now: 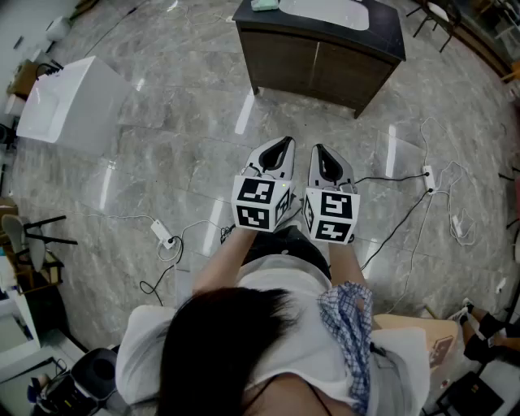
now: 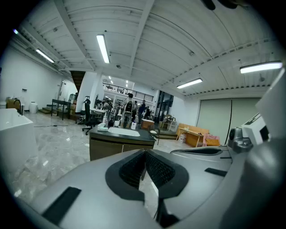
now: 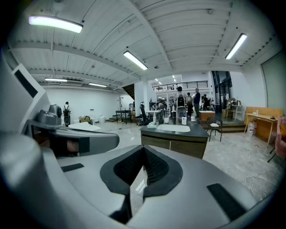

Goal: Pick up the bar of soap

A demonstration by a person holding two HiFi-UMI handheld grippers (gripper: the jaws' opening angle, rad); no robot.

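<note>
Holds left gripper and right gripper side by side out front, well apart from the dark cabinet, likely because no reach is under way yet. Has both pairs of jaws pressed together with nothing between. Shows a pale block, probably the bar of soap, at the left end of the cabinet's top beside the sink. Points both tools slightly downward, forearms parallel and close to the body
</note>
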